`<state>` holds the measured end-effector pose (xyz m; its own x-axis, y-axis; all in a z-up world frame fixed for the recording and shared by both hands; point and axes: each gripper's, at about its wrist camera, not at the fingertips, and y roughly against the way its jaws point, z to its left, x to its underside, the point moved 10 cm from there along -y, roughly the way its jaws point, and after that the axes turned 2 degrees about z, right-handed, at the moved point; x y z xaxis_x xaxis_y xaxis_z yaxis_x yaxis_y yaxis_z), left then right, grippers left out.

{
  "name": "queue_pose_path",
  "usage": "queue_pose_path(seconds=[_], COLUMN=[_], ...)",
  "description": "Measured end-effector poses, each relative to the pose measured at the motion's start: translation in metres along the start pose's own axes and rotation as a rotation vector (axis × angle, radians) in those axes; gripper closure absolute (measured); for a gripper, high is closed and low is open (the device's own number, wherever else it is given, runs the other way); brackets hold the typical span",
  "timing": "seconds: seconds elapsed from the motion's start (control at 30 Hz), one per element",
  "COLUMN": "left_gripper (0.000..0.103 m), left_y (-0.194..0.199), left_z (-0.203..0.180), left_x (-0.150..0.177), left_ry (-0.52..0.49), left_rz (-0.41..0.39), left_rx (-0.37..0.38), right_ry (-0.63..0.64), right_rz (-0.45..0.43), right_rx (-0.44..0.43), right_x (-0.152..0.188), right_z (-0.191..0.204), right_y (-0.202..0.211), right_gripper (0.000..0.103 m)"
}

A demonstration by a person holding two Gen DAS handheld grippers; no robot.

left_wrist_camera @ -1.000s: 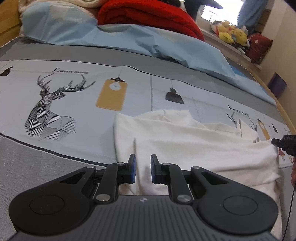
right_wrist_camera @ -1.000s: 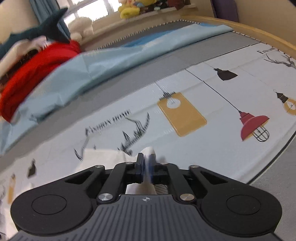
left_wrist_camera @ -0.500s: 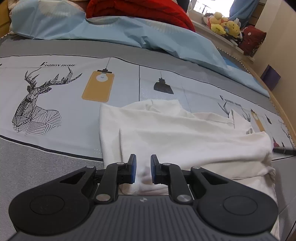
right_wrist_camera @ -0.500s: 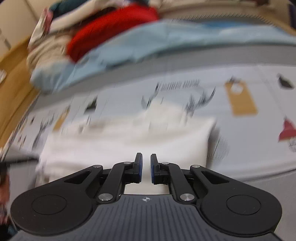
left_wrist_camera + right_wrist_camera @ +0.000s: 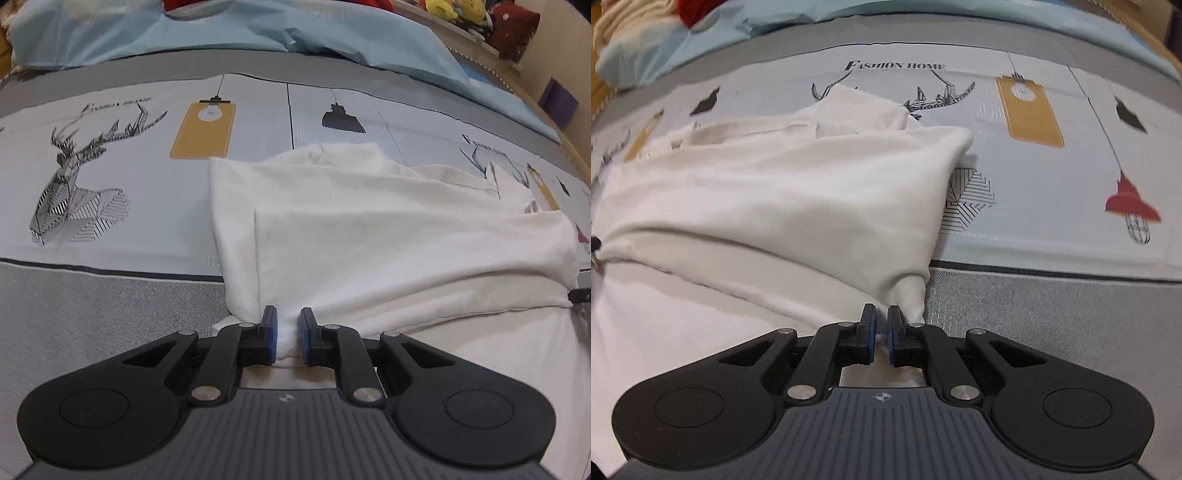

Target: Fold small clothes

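Note:
A white garment (image 5: 388,240) lies folded over itself on the printed bed sheet (image 5: 110,147). My left gripper (image 5: 288,334) sits low at its near left corner. The jaws stand a little apart, and a fold of the cloth lies between the blue pads. In the right wrist view the same white garment (image 5: 775,192) spreads to the left. My right gripper (image 5: 881,332) is at its near right corner, and its jaws are closing tight on a thin pinch of the cloth.
The sheet (image 5: 1052,184) carries deer and lamp prints, with a grey band (image 5: 92,302) along its near side. A light blue duvet (image 5: 258,33) is bunched along the far side. Plush toys (image 5: 454,7) sit on a ledge beyond, and a wooden bed edge (image 5: 576,158) curves at the right.
The left gripper has sunk onto the garment's near left corner, so cloth now lies between its pads. The right gripper rolled round from the far side and closed on the near right corner.

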<state>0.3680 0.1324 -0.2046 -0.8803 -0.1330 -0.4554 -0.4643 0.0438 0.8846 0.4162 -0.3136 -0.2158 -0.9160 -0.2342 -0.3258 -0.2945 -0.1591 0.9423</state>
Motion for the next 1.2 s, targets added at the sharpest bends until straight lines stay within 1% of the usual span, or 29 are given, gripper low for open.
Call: queue_pose_path(seconds=[0.07,0.17,0.2,0.27,0.33,0.4,0.43,0.53,0.6,0.67,0.77,0.87,0.93,1.03,1.1,1.2], left_gripper=[0.088,0.088,0.088,0.088,0.087,0.087,0.086,0.082,0.081,0.081,0.081,0.081,0.081,0.081,0.081,0.081], left_y=[0.008,0.027,0.034,0.050,0.069,0.096,0.113,0.160,0.184,0.200,0.208,0.203,0.191,0.172,0.160,0.149], left_z=[0.001,0.006,0.006,0.005,0.000,-0.008,-0.012,-0.023,-0.030,-0.037,-0.045,-0.044,-0.040,-0.034,-0.029,-0.019], left_x=[-0.002,-0.008,-0.008,-0.007,-0.005,-0.002,0.001,0.012,0.027,0.048,0.083,0.115,0.138,0.161,0.171,0.182], left_ry=[0.016,0.057,0.066,0.067,0.042,0.023,0.016,0.034,0.043,0.039,0.012,-0.027,-0.033,-0.031,-0.023,0.005], left_rz=[-0.006,-0.039,-0.050,-0.072,-0.099,-0.145,-0.179,-0.262,-0.298,-0.307,-0.280,-0.243,-0.181,-0.101,-0.050,0.003], left_rx=[-0.003,0.005,0.007,0.002,-0.017,-0.034,-0.029,-0.002,0.020,0.035,0.046,0.004,0.003,0.002,-0.009,-0.002], right_ry=[0.022,0.062,0.054,0.006,-0.059,-0.097,-0.103,-0.106,-0.119,-0.146,-0.182,-0.240,-0.267,-0.278,-0.279,-0.289], right_rz=[-0.008,-0.069,-0.094,-0.161,-0.255,-0.334,-0.365,-0.457,-0.487,-0.497,-0.477,-0.435,-0.406,-0.367,-0.309,-0.336], right_rx=[0.040,0.144,0.160,0.148,0.116,0.099,0.092,0.088,0.071,0.046,0.029,0.022,0.034,0.048,0.103,0.076], right_x=[0.001,-0.001,-0.002,-0.006,-0.007,-0.003,0.000,0.020,0.038,0.066,0.110,0.148,0.169,0.194,0.206,0.208], right_z=[0.003,0.007,0.007,0.011,0.015,0.020,0.024,0.037,0.045,0.051,0.055,0.051,0.048,0.045,0.040,0.039], right_y=[0.008,0.029,0.038,0.063,0.096,0.127,0.141,0.186,0.208,0.223,0.228,0.221,0.213,0.198,0.187,0.189], right_gripper=[0.098,0.092,0.091,0.090,0.090,0.088,0.086,0.083,0.078,0.071,0.070,0.070,0.070,0.070,0.070,0.070])
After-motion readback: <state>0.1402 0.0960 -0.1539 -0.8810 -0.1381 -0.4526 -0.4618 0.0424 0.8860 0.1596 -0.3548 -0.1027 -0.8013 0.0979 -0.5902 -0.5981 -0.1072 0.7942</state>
